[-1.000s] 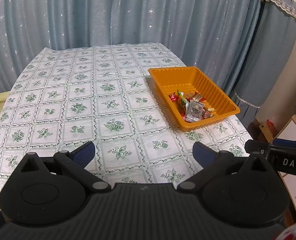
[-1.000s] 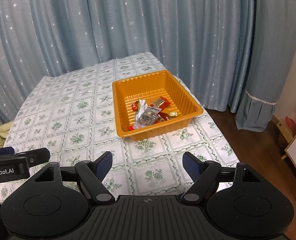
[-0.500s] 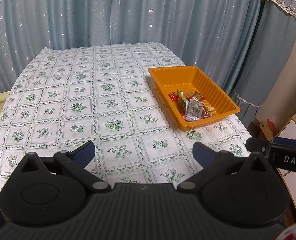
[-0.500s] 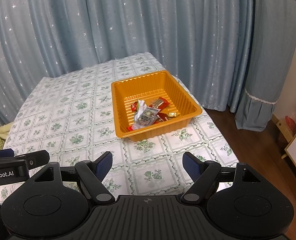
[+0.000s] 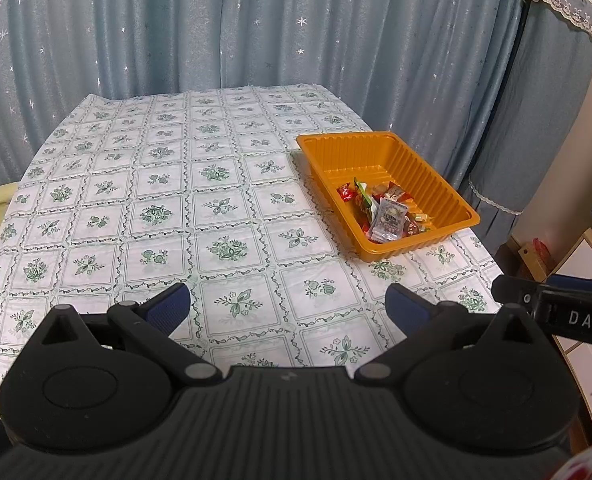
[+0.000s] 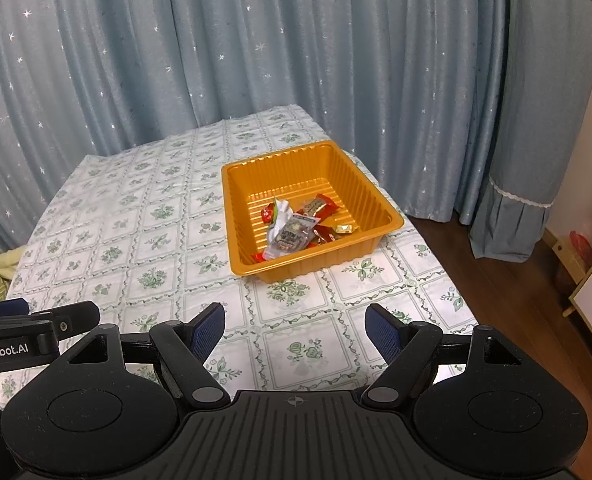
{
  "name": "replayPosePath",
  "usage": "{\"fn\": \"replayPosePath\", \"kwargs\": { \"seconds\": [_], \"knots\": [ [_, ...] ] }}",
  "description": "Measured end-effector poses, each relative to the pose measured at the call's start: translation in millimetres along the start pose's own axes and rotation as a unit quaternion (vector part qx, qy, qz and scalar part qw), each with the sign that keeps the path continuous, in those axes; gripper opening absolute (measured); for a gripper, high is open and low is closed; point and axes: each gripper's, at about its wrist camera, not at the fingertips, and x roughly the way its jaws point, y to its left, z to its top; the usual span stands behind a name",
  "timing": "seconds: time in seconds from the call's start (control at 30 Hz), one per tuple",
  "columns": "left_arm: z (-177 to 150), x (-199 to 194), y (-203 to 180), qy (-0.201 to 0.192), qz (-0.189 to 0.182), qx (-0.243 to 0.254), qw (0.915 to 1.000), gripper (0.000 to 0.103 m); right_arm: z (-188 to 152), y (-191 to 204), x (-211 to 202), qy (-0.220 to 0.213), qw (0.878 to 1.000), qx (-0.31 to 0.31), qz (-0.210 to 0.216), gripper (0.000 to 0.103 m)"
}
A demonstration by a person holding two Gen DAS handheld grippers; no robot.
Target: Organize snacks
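several crinkly snack packets [image 6: 296, 228] in ribbed rectangular orange plastic tray [image 6: 379, 236]

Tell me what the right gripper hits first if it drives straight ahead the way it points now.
Probably the bare tablecloth. The right gripper is open, empty and angled down at the table, short of the orange tray of snack packets. A shallower path might meet the tray's near wall; depth is unclear.

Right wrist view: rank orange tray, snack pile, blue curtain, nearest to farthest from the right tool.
1. Orange tray, near wall, just ahead of the right tool.
2. Snack pile, inside the tray, at its near half.
3. Blue curtain, behind the table's far end.
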Motion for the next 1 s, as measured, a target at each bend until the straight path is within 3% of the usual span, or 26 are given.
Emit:
{"fn": "replayPosePath", "kwargs": {
  "seconds": [1.0],
  "knots": [
    [-1.5, 5.7, -3.2, 0.007, -0.005, 0.003, 1.0000, 0.103, -3.1, 0.2, 0.1, 0.003, 1.000, 0.004, 0.000, 0.077]
  ]
}}
